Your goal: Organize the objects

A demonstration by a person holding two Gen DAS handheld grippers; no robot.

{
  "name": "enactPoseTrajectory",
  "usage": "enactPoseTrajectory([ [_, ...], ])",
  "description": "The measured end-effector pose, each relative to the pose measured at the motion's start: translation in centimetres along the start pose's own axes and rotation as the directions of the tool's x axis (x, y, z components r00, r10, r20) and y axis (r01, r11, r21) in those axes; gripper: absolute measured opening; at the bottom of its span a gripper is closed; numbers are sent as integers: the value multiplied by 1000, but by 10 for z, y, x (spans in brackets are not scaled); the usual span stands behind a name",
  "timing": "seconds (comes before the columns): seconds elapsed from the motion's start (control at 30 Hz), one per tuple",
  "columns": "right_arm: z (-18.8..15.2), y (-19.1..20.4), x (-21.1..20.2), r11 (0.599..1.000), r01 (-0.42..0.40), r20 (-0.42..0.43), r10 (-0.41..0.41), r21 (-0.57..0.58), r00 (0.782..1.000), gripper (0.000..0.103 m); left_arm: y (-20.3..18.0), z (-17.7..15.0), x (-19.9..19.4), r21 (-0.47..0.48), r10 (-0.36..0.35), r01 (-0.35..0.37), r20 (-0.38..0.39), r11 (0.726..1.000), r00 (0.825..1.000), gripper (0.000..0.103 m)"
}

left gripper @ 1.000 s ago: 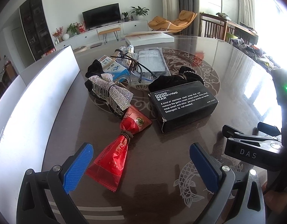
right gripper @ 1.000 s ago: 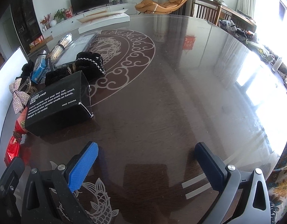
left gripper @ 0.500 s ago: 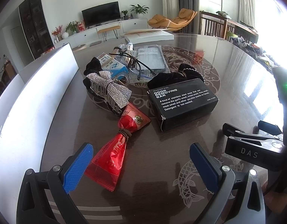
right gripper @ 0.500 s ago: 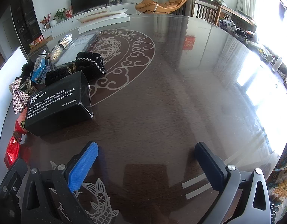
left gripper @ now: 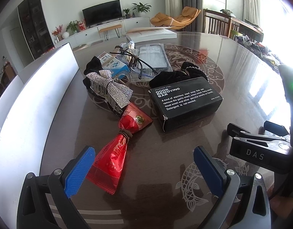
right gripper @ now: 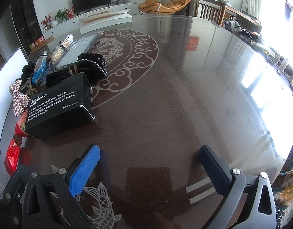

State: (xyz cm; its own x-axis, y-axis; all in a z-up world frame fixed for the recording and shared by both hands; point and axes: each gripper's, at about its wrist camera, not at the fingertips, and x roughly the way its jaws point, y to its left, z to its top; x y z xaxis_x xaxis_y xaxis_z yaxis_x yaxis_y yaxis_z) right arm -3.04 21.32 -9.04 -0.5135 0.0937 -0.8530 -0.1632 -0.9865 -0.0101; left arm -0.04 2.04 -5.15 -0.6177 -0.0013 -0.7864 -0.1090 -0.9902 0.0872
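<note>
A pile of small objects lies on the dark round table (left gripper: pixel 241 72). A red tied packet (left gripper: pixel 116 150) lies nearest my left gripper (left gripper: pixel 144 164), which is open and empty just behind it. A black "odor removing bar" box (left gripper: pixel 186 103) sits to the right of the packet. A rhinestone bow hair clip (left gripper: pixel 112 89), a blue-white box (left gripper: pixel 114 64), glasses (left gripper: pixel 140 64) and a black scrunchie (left gripper: pixel 186 70) lie farther back. My right gripper (right gripper: pixel 150 162) is open and empty over bare table, right of the black box (right gripper: pixel 58 105).
A white board (left gripper: pixel 32 99) stands along the table's left edge. A flat clear package (left gripper: pixel 152 57) lies behind the pile. A white box (left gripper: pixel 150 34) sits at the table's far edge. The right gripper's body (left gripper: pixel 261 148) shows at the right of the left wrist view.
The left gripper has shifted slightly, so the objects sit a little higher and farther in its view. The right gripper has barely moved. Both stay open.
</note>
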Motion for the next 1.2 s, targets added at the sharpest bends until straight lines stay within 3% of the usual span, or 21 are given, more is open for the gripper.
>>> enactPoseTrajectory([
  [0.9,-1,-1,0,1000,-1,0,1,-1,1000,103,1,2,-7,24,2,-2,-2,1000,1000,103],
  [1.2,-1,-1,0,1000,-1,0,1,-1,1000,103,45,7,-23,2,36,-36,7,999,999,103],
])
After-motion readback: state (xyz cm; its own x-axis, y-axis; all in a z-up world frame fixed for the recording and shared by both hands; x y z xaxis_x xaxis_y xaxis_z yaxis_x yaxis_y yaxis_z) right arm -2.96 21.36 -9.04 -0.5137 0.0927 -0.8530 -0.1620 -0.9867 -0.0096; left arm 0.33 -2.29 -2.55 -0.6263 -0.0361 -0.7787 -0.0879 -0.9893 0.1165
